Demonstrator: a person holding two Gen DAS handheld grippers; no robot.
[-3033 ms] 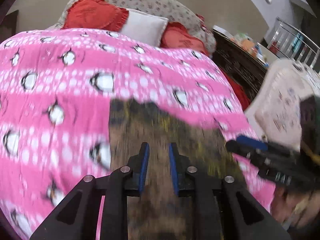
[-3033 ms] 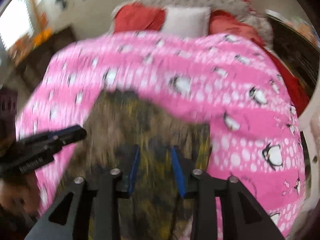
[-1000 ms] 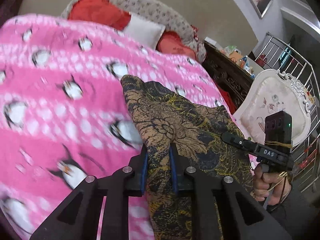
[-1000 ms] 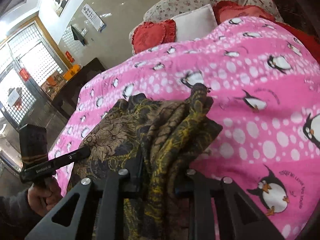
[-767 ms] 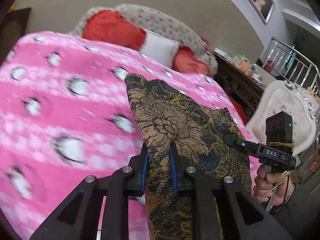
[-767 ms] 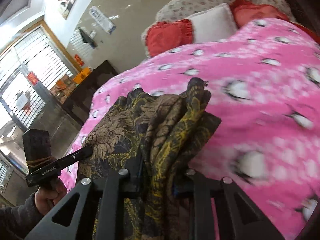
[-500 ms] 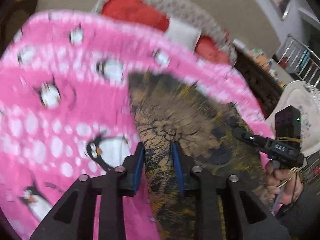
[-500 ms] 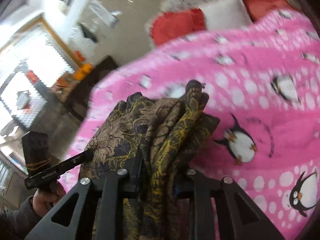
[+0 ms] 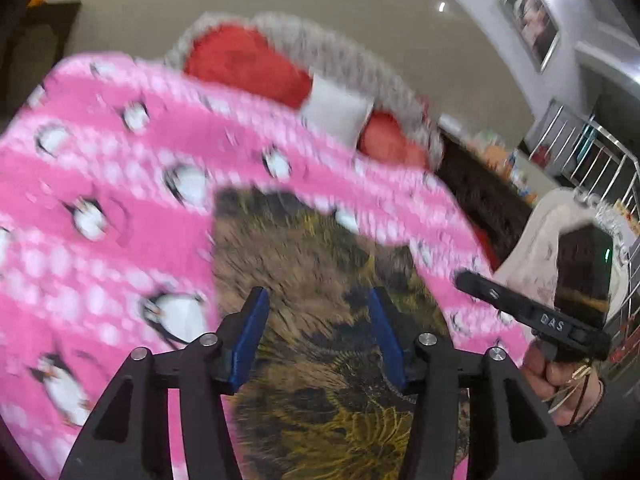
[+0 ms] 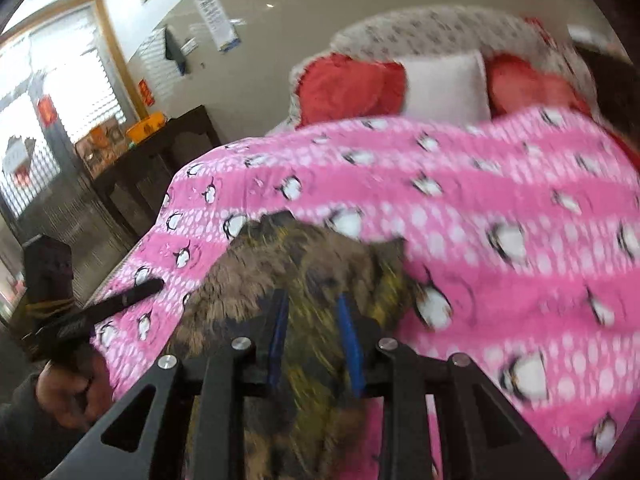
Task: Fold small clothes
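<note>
Closest to me, the left claw (image 9: 316, 332) stands with its blue pads wide apart, nothing between them; the dark, gold-patterned garment (image 9: 320, 280) lies below it on the bed, on the pink penguin blanket (image 9: 100, 184). The right claw (image 10: 314, 332) has its pads closer together with the same cloth bunched up between and around them. The picture is smeared there, so I cannot tell whether it is actually pinching the fabric or merely sits over it.

The garment looks thin, limp and light. It heaps and creases wherever it is gathered, so I judge it will sag from any single hold and keep no shape by itself. It should not be fragile, though it may slide a little on the fleecy blanket. The best holds would be two corners of one edge, one for each claw, so the cloth hangs flat and can be laid over itself; a grab in the middle would only make a wad.

Further up the bed the blanket runs bare to the red cushions (image 10: 352, 84) and a white pillow (image 10: 444, 84) by the speckled headboard (image 10: 432, 36).
</note>
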